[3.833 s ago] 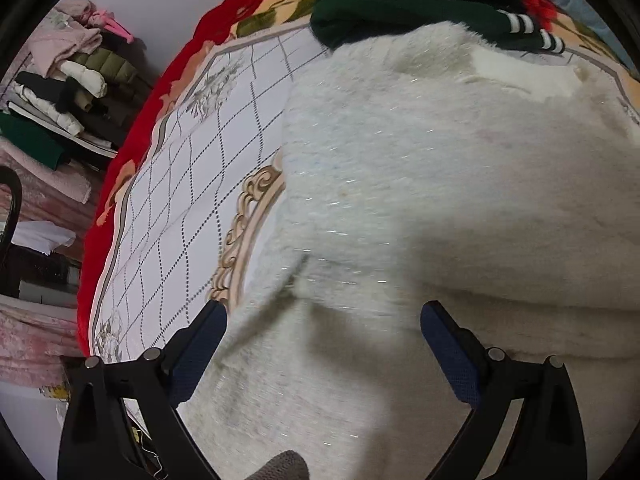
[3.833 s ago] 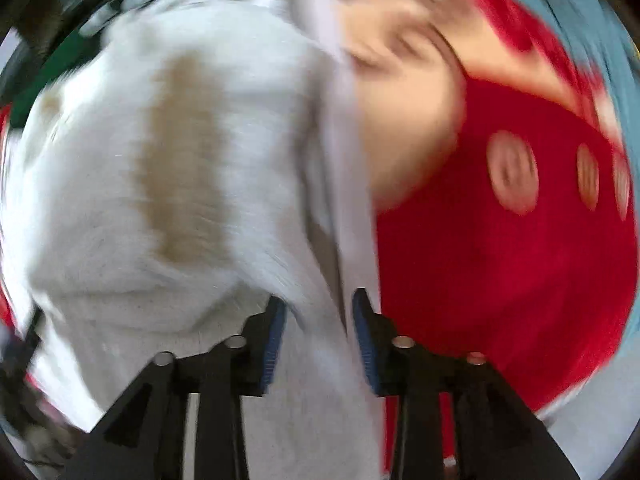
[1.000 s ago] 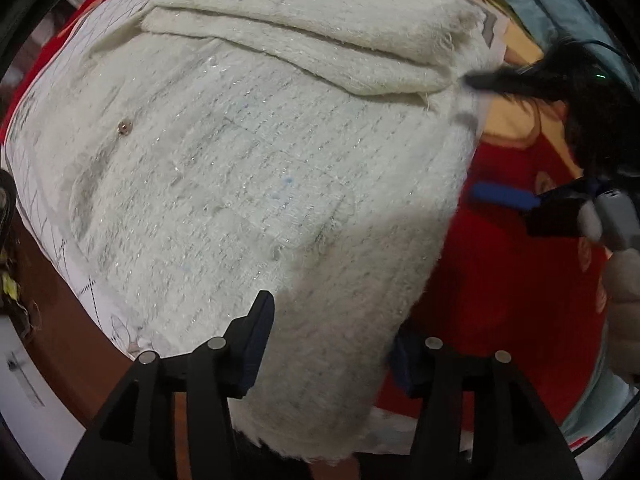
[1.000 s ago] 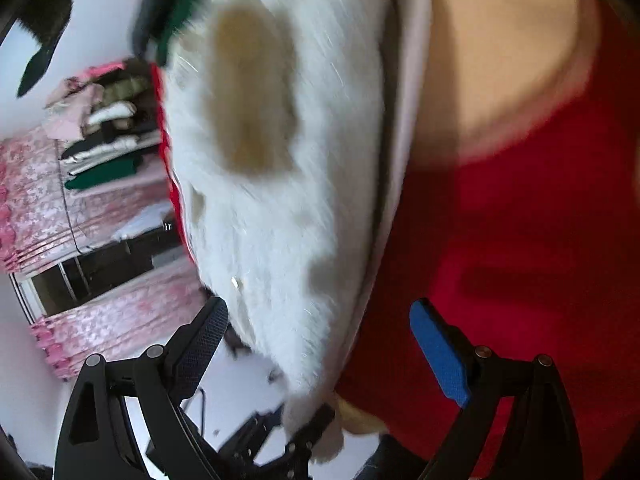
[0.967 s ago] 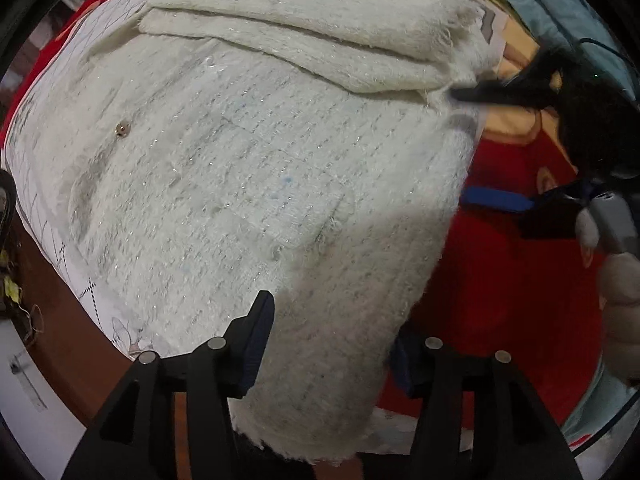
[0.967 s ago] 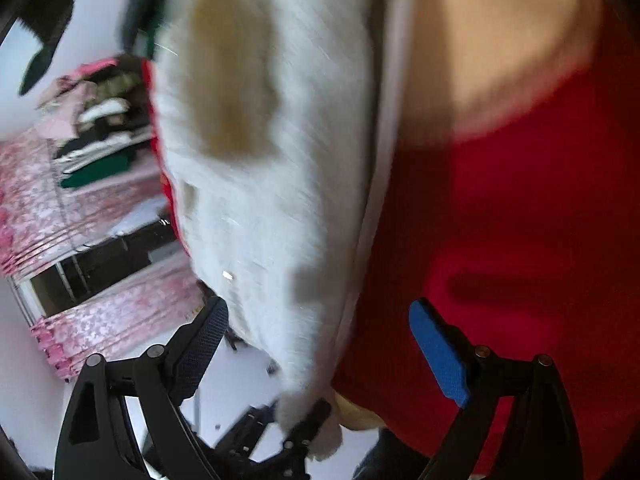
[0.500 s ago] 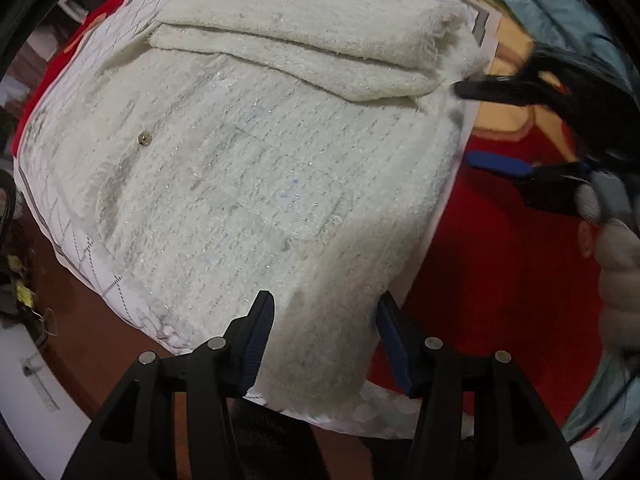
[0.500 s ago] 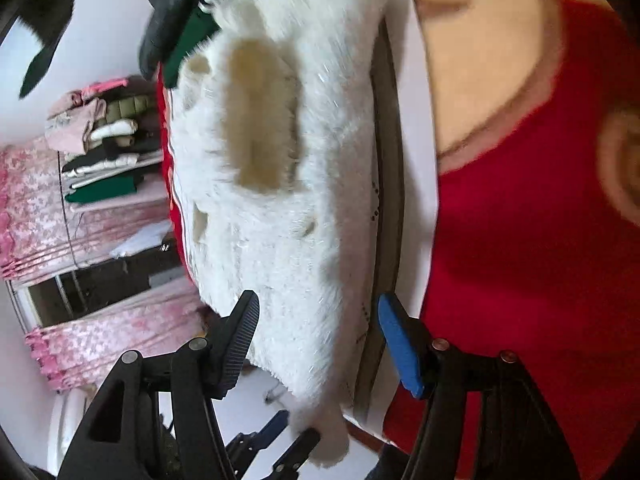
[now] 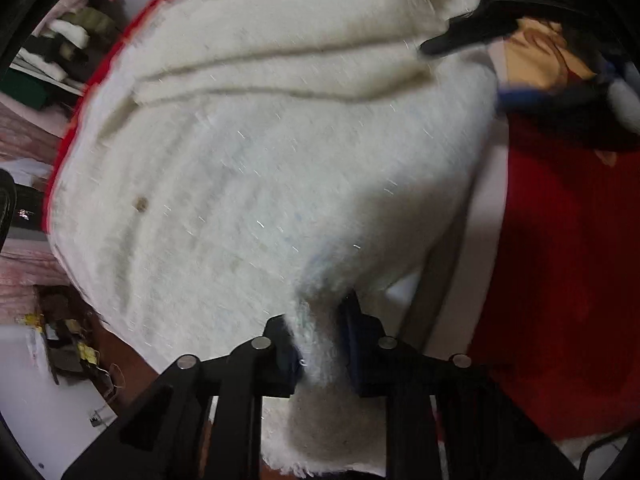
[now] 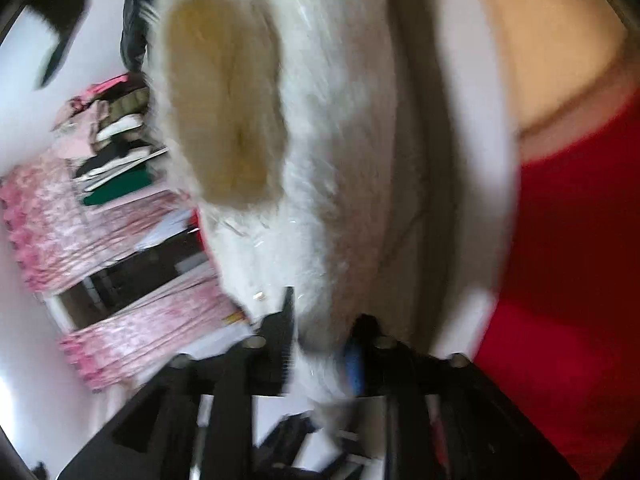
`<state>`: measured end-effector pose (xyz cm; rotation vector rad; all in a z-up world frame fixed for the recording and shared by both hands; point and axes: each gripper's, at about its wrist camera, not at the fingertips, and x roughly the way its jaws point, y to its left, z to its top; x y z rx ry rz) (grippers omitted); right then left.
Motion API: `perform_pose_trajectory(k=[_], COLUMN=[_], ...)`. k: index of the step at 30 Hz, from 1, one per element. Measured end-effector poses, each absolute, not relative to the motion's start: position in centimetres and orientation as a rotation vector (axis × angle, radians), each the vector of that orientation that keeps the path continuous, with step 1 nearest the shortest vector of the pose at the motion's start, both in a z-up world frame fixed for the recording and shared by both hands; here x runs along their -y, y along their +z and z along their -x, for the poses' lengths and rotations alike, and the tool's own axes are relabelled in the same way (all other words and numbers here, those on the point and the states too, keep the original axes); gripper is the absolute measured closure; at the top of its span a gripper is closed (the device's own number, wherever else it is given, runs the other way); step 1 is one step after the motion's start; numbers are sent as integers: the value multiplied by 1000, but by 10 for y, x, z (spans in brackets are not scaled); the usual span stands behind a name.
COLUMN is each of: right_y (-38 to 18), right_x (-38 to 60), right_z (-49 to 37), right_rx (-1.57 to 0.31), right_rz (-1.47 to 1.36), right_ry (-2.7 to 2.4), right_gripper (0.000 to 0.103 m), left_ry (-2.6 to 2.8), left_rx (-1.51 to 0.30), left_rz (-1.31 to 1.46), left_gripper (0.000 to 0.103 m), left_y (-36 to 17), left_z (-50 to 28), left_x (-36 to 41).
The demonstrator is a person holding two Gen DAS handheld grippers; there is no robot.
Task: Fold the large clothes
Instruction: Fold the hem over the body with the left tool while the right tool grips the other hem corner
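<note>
A fluffy white jacket (image 9: 260, 168) lies on the bed, with one part folded across its far side and a small button on its left. My left gripper (image 9: 318, 340) is shut on the jacket's near hem. In the right wrist view the same white jacket (image 10: 332, 152) shows its beige lining, and my right gripper (image 10: 320, 344) is shut on its edge. The right gripper also shows in the left wrist view (image 9: 500, 64) at the jacket's far right edge. Both views are blurred by motion.
A red patterned blanket (image 9: 560, 260) covers the bed to the right. Dark and green clothes (image 10: 136, 20) lie beyond the jacket. Stacked folded clothes (image 9: 60, 44) and pink curtains (image 10: 100, 232) stand at the left. The bed's edge and the floor (image 9: 60, 380) are at the lower left.
Both grippers have closed on the jacket's edges. Half a second ago their jaws stood apart around the fabric. The views have shifted and blurred as the jacket is lifted.
</note>
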<state>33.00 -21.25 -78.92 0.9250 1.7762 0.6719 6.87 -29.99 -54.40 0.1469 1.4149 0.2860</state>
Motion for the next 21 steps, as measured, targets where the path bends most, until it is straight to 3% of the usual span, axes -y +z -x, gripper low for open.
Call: perform_pose_trajectory(k=[1, 2, 7, 13, 14, 15, 16, 18, 21], right_y=[-782, -776, -767, -806, -809, -808, -806, -798, -756], right_x=[220, 228, 236, 189, 178, 170, 162, 143, 128], right_z=[-336, -341, -372, -404, -409, -414, -417, -423, -430], right_rx=[-1732, -1688, -1547, -1605, -1611, -1614, -1634, -1627, -1606], right_rz=[-894, -898, -994, -1089, -1093, -1065, -1017, -1022, -996], right_ry=[662, 657, 661, 675, 665, 644, 603, 571, 540], right_gripper=[28, 0, 0, 1, 16, 51, 64, 72, 74], left_ry=[293, 305, 320, 332, 327, 322, 315, 296, 265], left_rx=[-1402, -1387, -1352, -1346, -1343, -1341, -1340, -1329, -1300], left_rz=[-156, -174, -186, -116, -105, -89, -73, -32, 9], left_gripper=[92, 93, 94, 94, 94, 94, 94, 95, 95], left_y=[-540, -536, -523, -513, -511, -508, -505, -494, -472], left_z=[-69, -68, -67, -82, -82, -83, -85, -87, -91], left_x=[300, 300, 300, 287, 283, 277, 271, 255, 227])
